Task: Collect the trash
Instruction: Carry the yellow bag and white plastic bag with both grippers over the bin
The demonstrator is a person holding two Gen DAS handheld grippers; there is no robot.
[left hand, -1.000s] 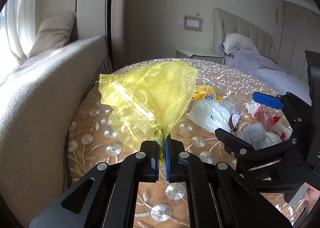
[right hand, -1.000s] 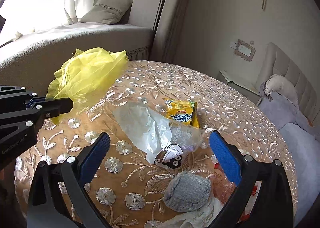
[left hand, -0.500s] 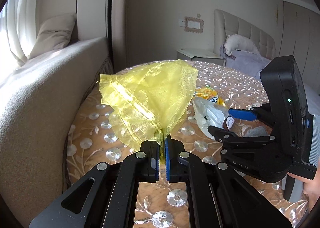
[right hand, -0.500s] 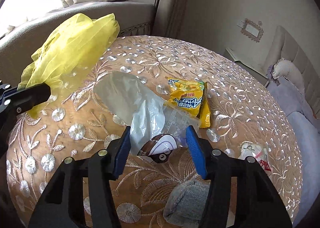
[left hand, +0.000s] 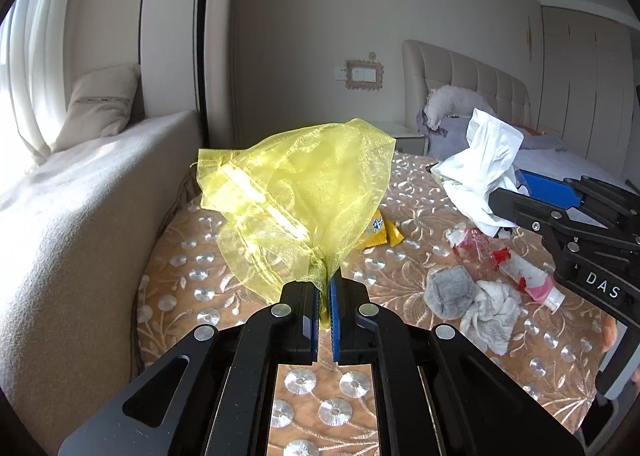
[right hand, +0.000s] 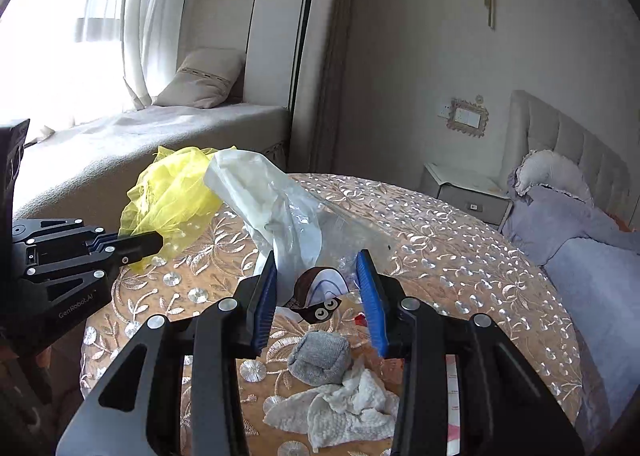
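Round table [right hand: 460, 240] under its embroidered cloth spreads beneath me, trash scattered across it. My left gripper [left hand: 324, 292] has its jaws pinched nearly together on the gathered neck of the yellow mesh bag [left hand: 296, 192], which stands up from the pinch and billows away toward the far left, so its long axis runs away from me with the neck nearest me. Where its mouth sits I cannot tell.

My right gripper [right hand: 320, 300] has its jaws partway closed on the white plastic bag [right hand: 276, 212], lifted clear of the cloth; from the left wrist view it hangs well right of the yellow bag, at about the same height. The wrapper rises from the jaws and leans far left, its tip overlapping the yellow mesh in the right wrist view. Whether they touch, I cannot say.

So the carry goes leftward, I judge, with the right hand doing the travelling.

Left on the table: yellow snack packet [left hand: 376, 234] behind the bag, grey sock ball [right hand: 320, 358], crumpled white tissue [right hand: 340, 408], red-and-clear wrapper [left hand: 516, 268] nearer right.
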